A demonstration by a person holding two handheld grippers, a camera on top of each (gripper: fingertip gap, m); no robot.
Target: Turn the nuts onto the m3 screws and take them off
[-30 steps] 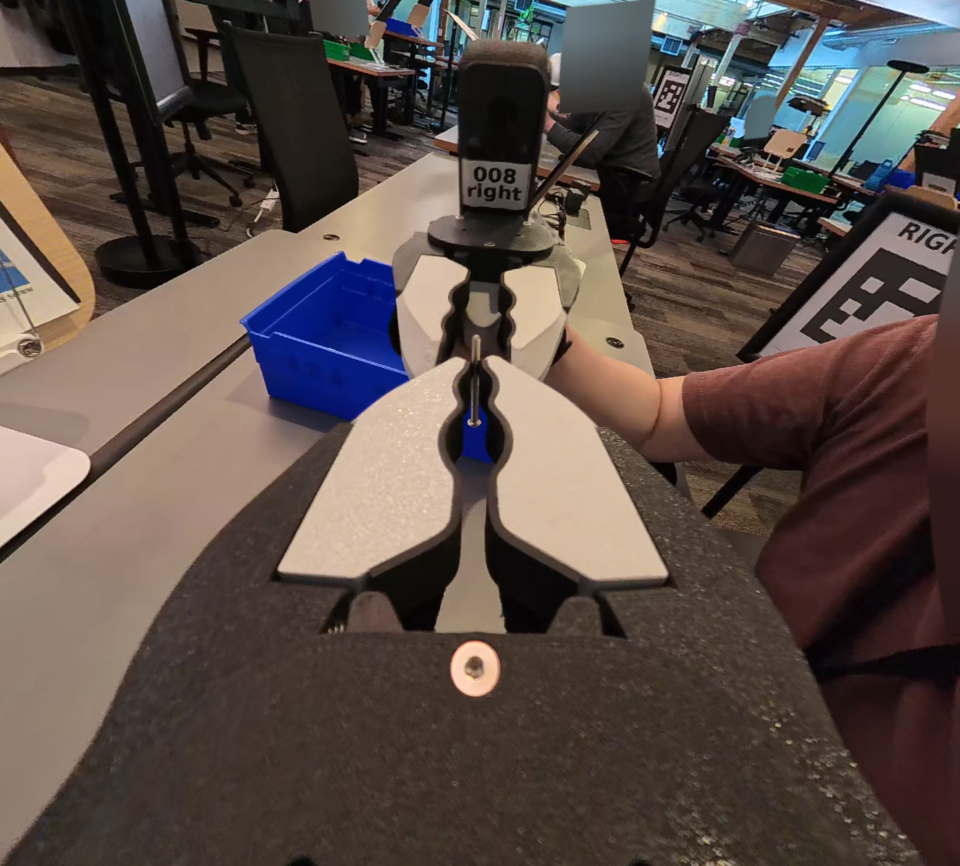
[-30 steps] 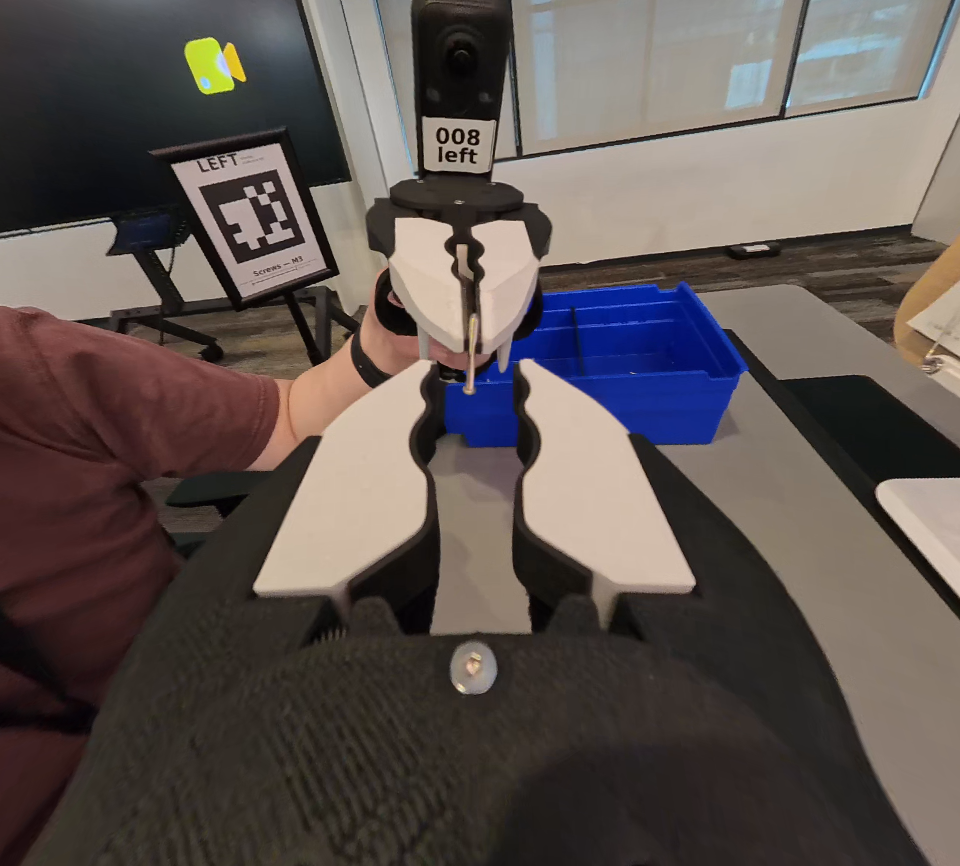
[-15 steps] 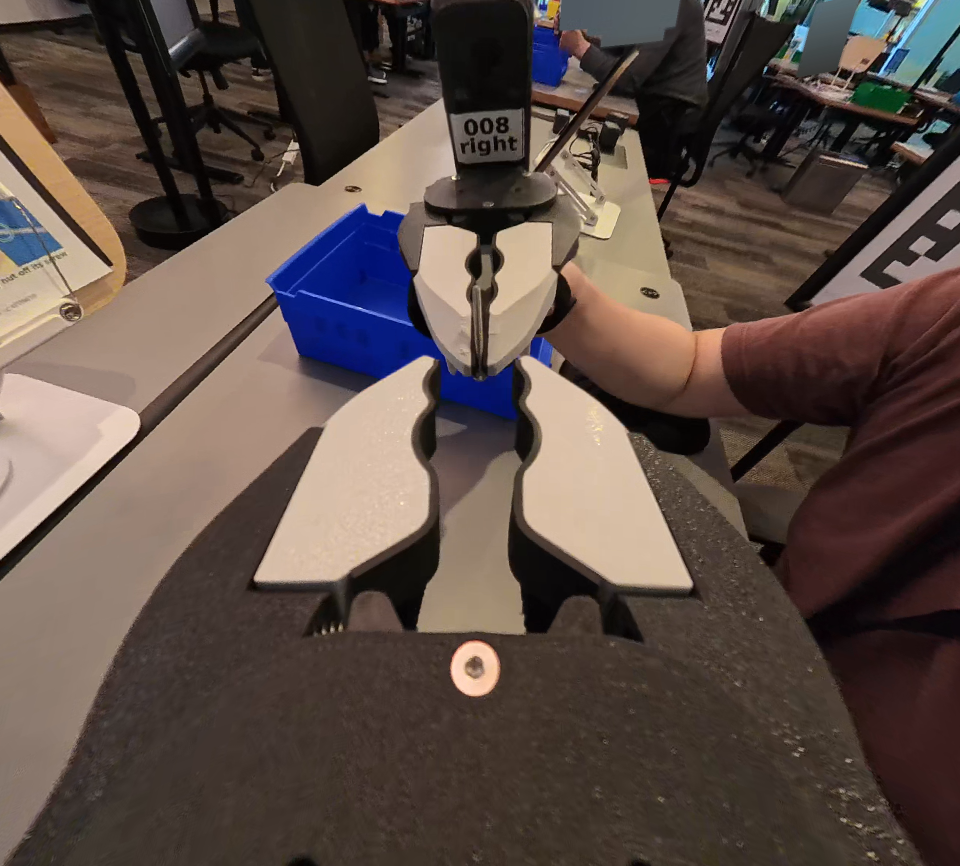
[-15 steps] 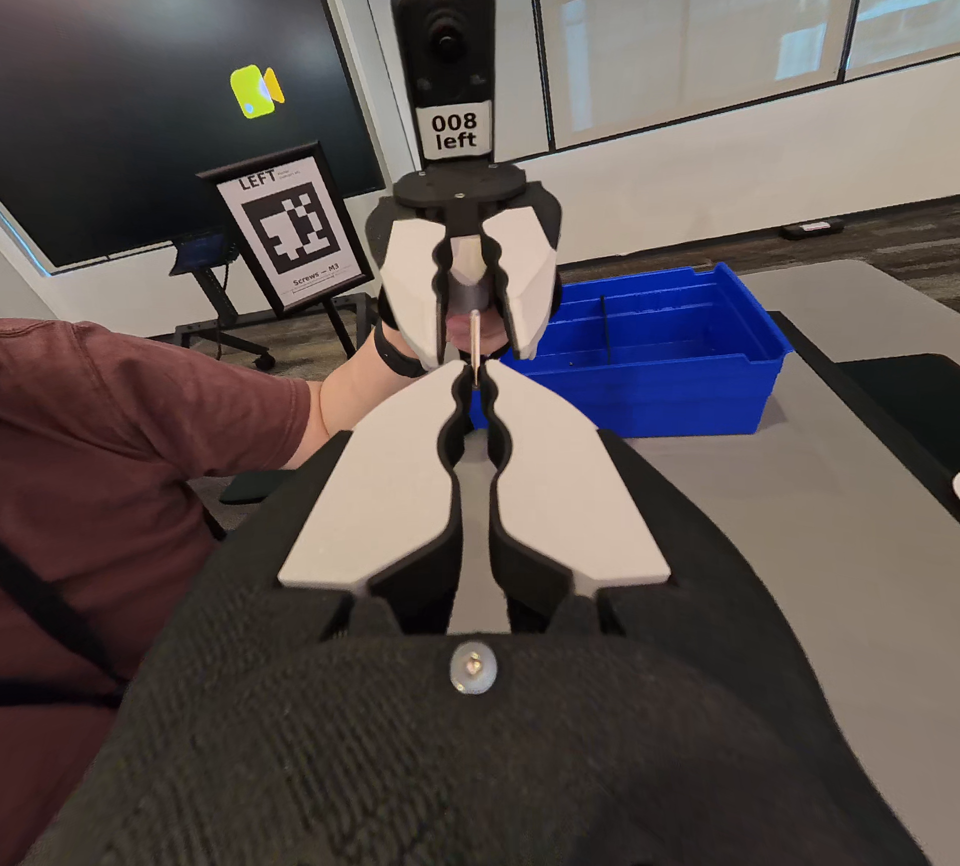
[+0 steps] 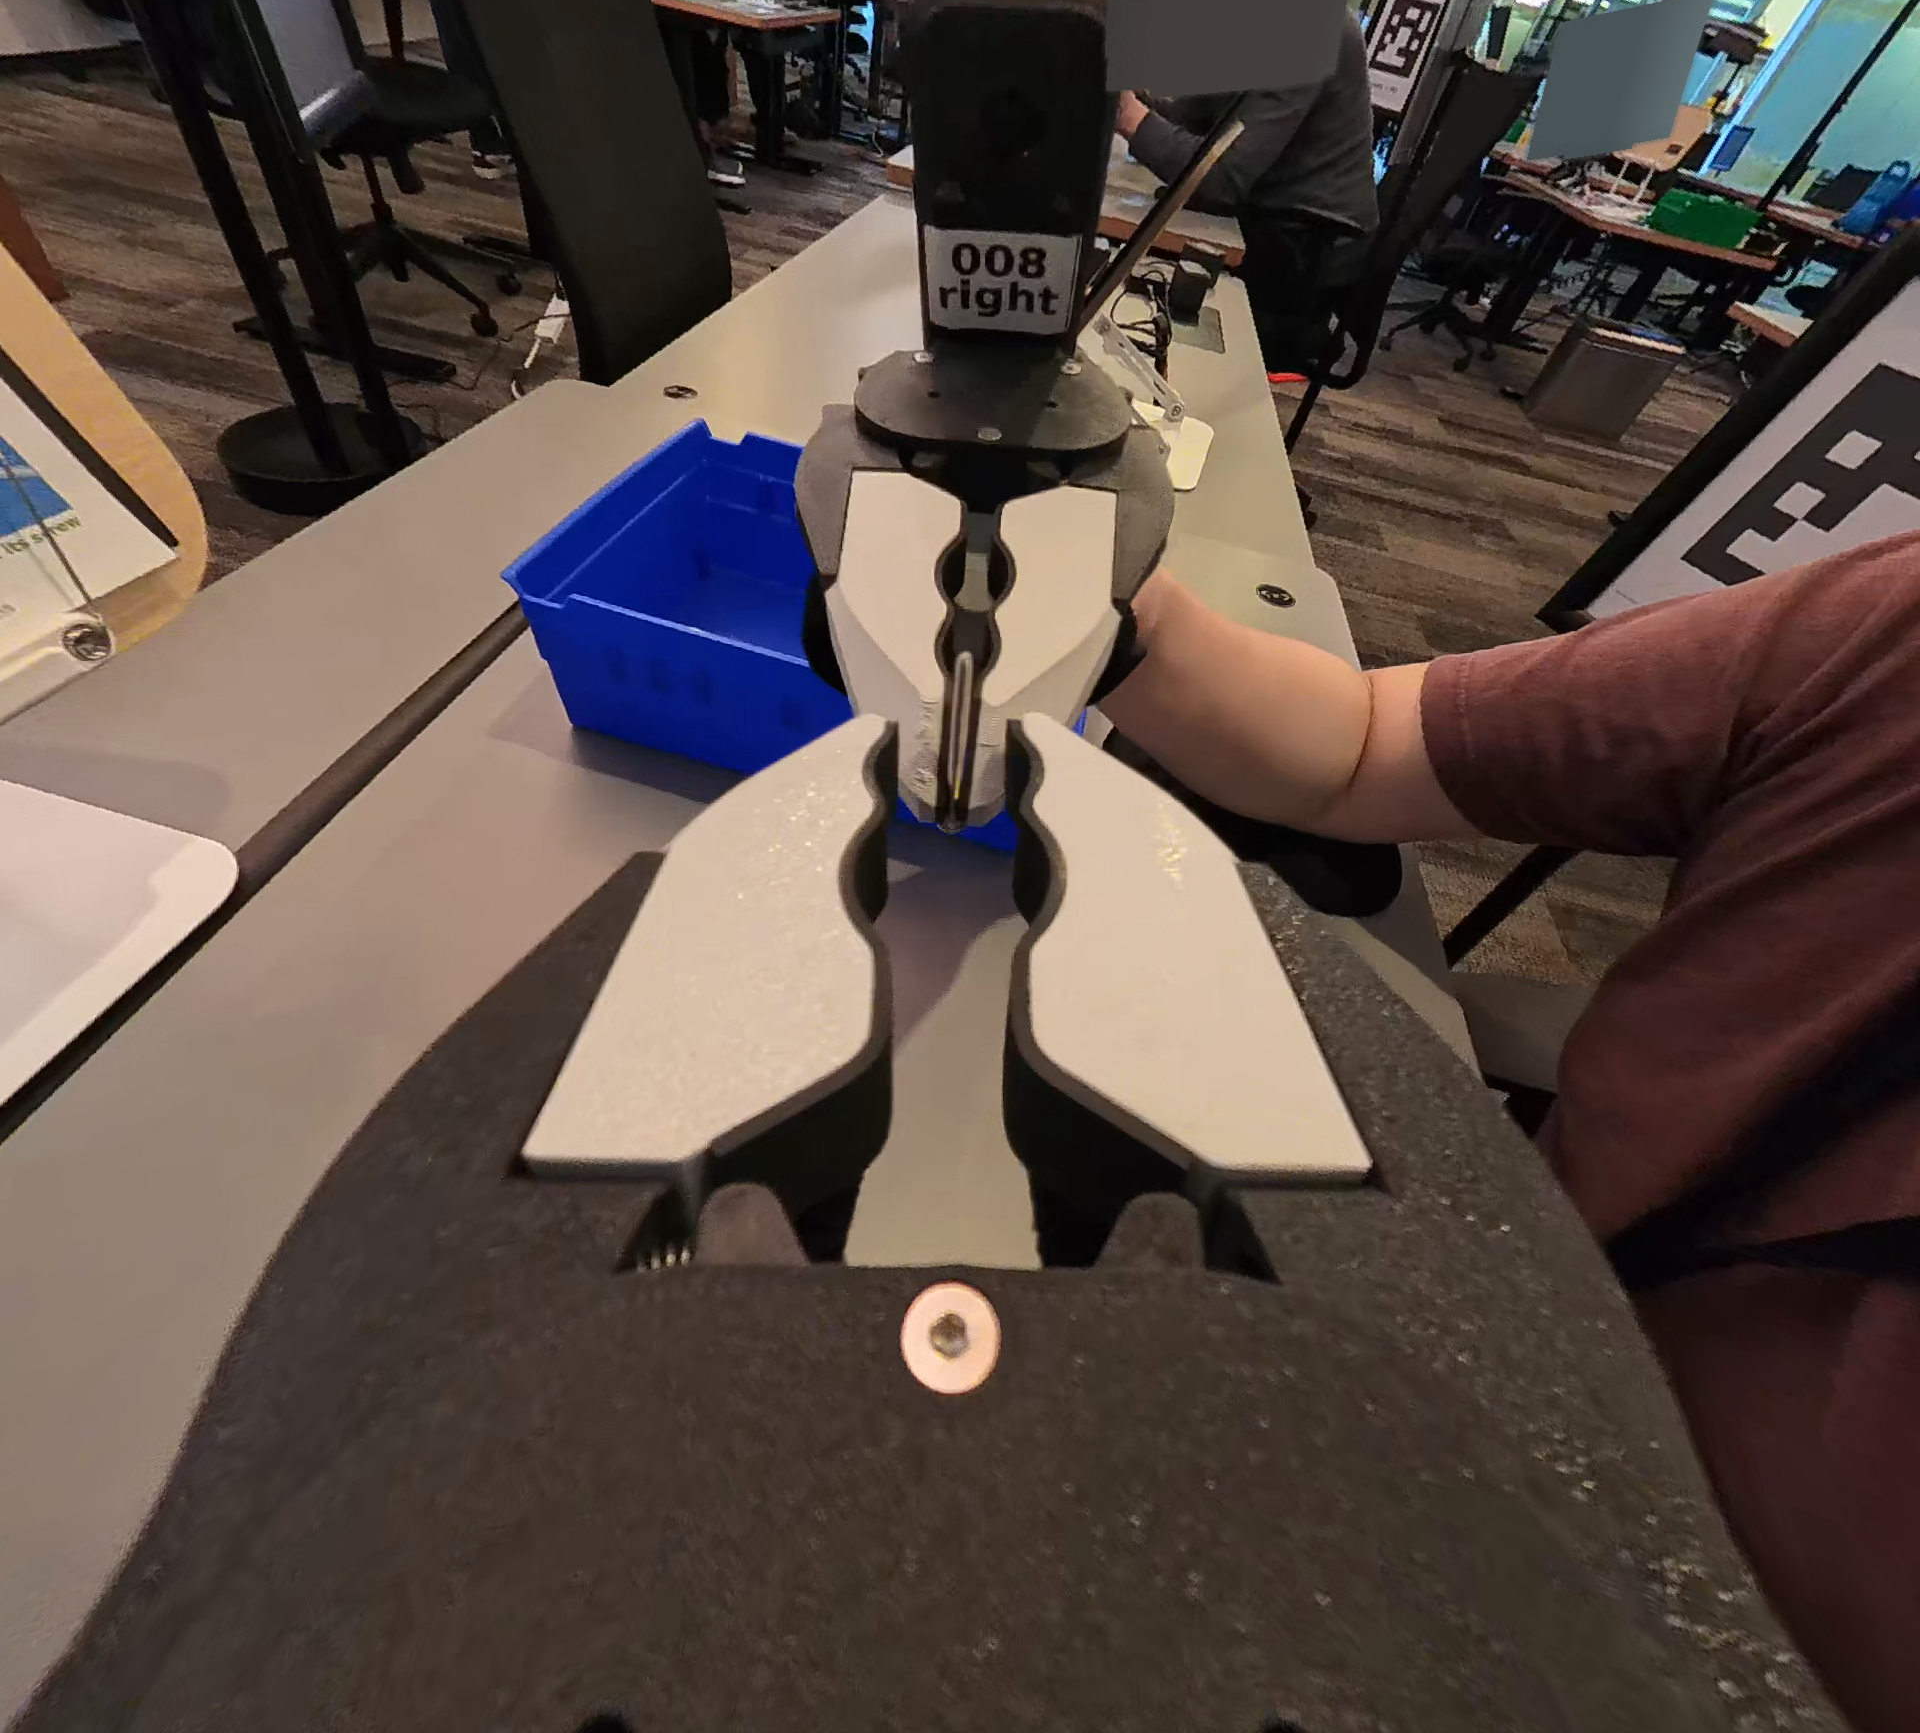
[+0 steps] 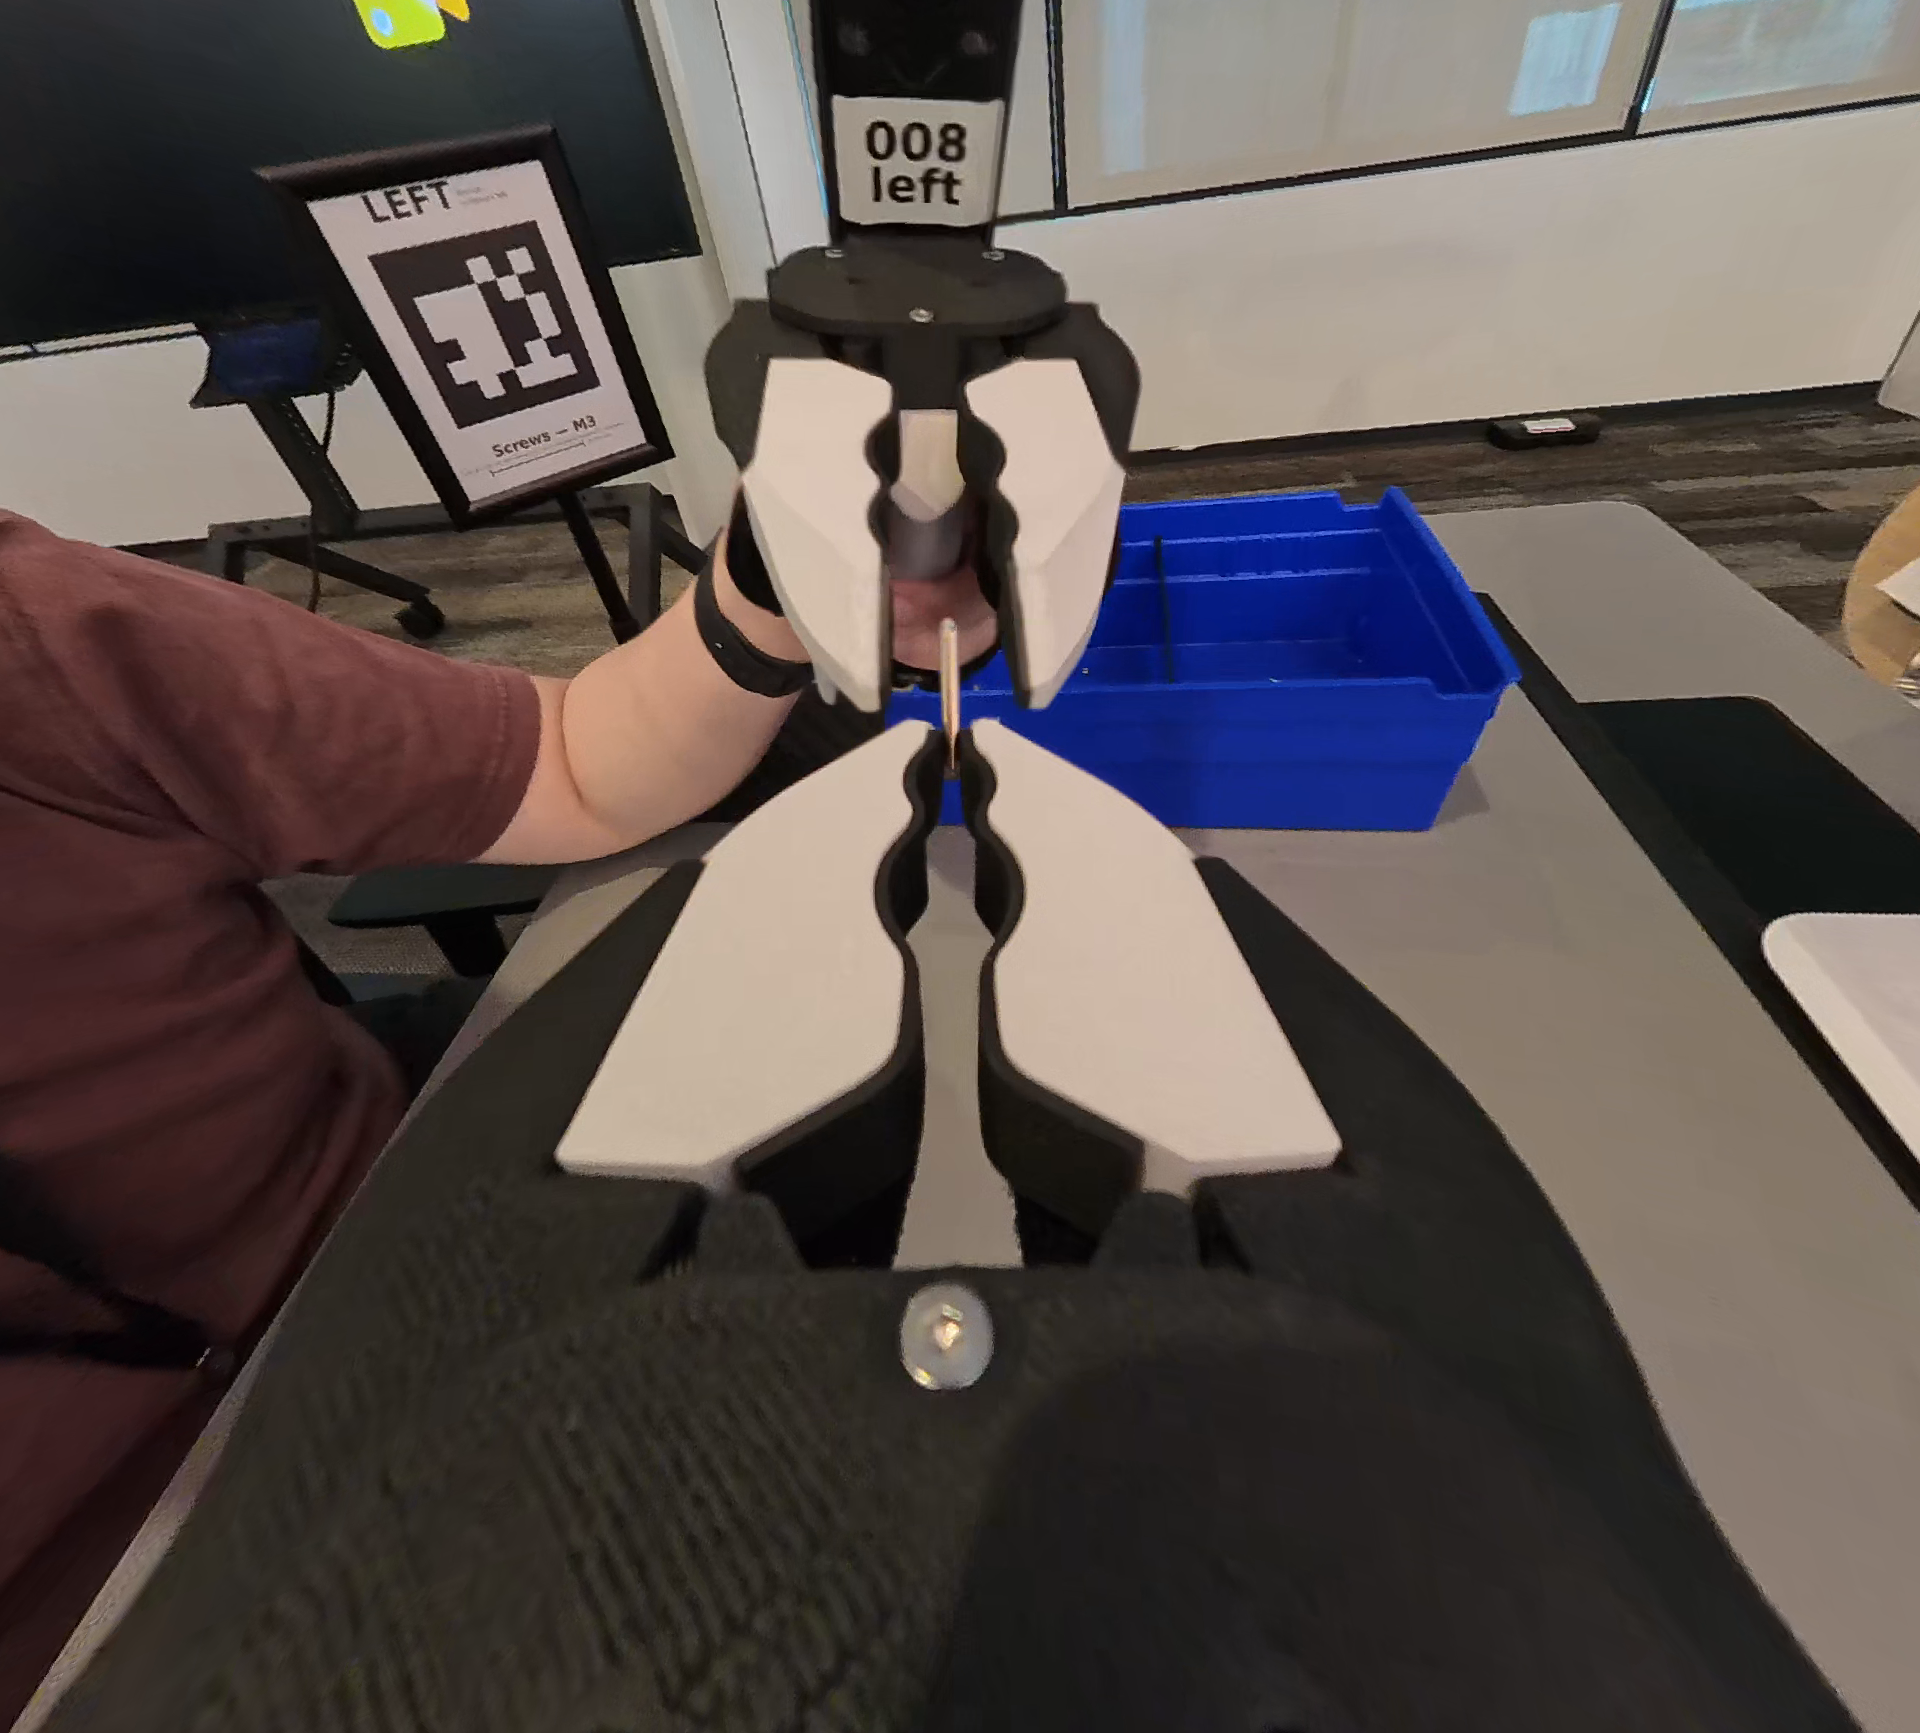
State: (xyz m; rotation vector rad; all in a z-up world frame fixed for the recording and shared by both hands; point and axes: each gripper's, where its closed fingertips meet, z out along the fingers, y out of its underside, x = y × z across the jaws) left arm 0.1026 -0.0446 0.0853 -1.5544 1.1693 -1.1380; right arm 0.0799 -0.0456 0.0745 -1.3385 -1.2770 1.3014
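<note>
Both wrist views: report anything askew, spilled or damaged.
Nothing stands out. The right gripper pinches a screw that points at the open left gripper; the blue bin sits upright on the table.

Right gripper (image 6: 948, 738) pinching a thin screw (image 6: 949, 691) at the fingertips.

Facing the left gripper (image 6: 940, 691), fingers parted, held just beyond the screw's far end. Behind, a blue bin (image 6: 1299, 748) on the grey table (image 6: 1558, 1008).

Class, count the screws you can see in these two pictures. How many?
1: a long thin screw, pinched at the tips of the right gripper, pointing toward the open left gripper. Others may lie hidden inside the blue bin.
</note>
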